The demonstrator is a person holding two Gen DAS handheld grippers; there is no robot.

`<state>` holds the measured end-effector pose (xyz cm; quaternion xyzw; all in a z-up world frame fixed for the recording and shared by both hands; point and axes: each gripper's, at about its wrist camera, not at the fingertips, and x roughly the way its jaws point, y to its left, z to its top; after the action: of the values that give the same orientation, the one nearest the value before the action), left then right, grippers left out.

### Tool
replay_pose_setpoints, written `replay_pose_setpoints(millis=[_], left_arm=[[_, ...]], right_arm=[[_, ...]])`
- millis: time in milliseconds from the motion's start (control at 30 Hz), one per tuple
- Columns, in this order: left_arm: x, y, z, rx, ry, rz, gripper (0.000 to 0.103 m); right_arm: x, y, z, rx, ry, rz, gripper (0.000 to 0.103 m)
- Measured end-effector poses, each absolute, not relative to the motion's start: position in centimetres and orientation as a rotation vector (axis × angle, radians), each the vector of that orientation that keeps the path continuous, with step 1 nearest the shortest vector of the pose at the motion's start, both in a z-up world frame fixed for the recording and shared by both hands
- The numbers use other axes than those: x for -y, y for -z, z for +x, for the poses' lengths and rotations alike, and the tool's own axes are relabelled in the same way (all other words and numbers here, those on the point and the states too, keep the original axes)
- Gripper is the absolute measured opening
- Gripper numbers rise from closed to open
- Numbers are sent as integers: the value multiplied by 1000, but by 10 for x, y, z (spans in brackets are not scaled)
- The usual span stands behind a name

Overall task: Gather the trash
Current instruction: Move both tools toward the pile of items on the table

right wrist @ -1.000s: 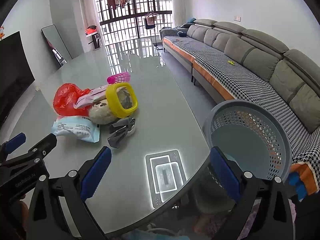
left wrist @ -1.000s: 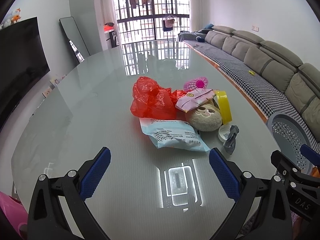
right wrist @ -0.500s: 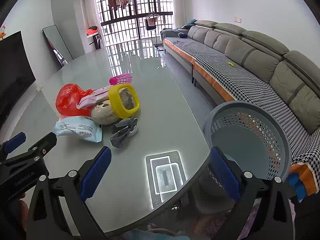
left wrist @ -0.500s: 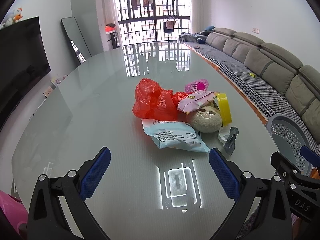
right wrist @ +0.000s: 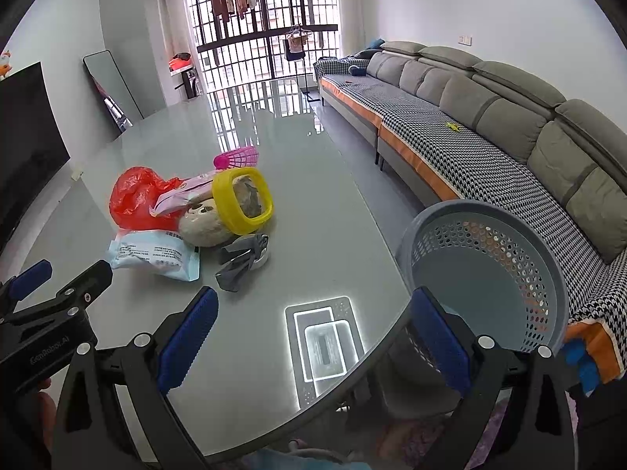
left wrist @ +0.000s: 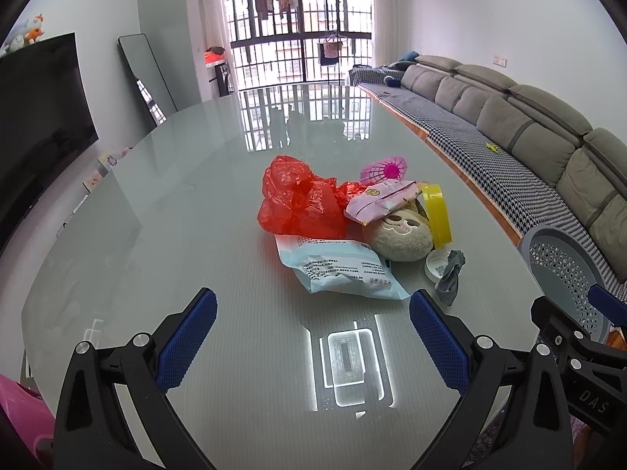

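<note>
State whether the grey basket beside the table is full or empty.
Empty: the basket shows its bare floor and perforated wall in the right wrist view; all the trash still lies on the table.

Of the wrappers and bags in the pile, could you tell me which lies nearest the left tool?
The pale blue printed packet, flat at the pile's front edge.

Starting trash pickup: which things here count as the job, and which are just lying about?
Job: red plastic bag, light blue wrapper, pink packet, grey perforated basket (likely the bin).
Probably lying about: plush toy, yellow ring, pink shuttlecock, grey cloth.
</note>
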<state>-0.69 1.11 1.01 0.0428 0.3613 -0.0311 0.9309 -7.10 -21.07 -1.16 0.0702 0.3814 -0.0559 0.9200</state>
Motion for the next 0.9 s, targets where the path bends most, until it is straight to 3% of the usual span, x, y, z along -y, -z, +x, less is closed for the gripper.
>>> replay_pose_setpoints(millis=[900], left_arm=[[-13,-4,-3,-728,31,108,97]], right_arm=[[209,22,-61,-806,97,150,94]])
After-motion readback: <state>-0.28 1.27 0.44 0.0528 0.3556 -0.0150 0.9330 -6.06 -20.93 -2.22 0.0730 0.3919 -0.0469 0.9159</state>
